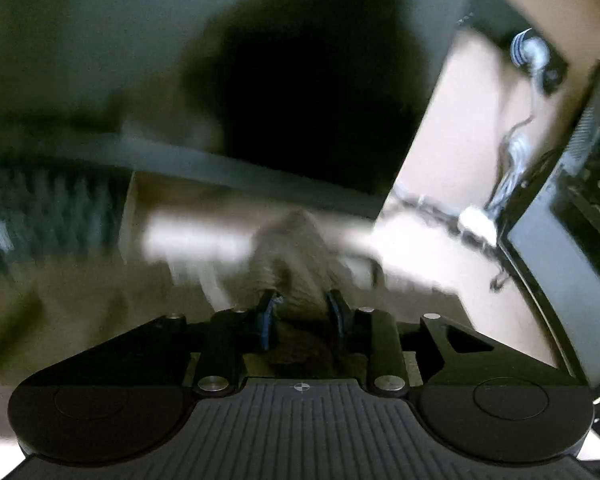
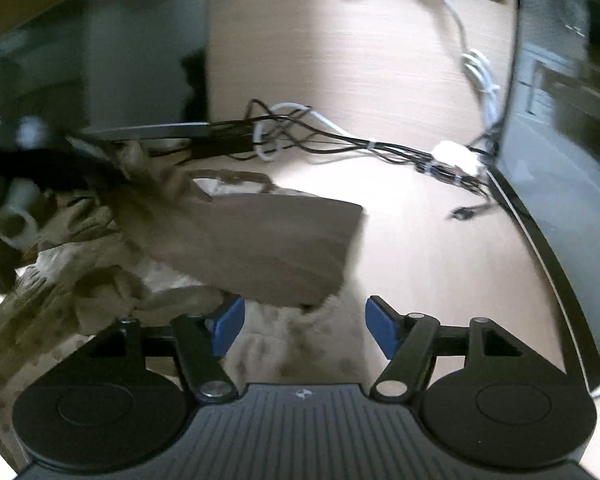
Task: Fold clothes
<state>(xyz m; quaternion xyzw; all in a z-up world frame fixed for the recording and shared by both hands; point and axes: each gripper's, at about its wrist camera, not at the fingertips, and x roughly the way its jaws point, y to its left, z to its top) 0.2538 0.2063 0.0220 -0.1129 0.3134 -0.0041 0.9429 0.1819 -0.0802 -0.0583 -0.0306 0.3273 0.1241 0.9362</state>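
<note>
Your left gripper (image 1: 302,312) is clamped on a bunch of the garment (image 2: 260,240); your right gripper (image 2: 304,320) is spread wide, holding nothing, with the cloth's flat panel just ahead of it on the table (image 2: 420,240). The fabric looks light, limp and unlikely to slip. Take that panel's near corner. Its long axis seems to run from front-right to the crumpled heap at your left.
</note>
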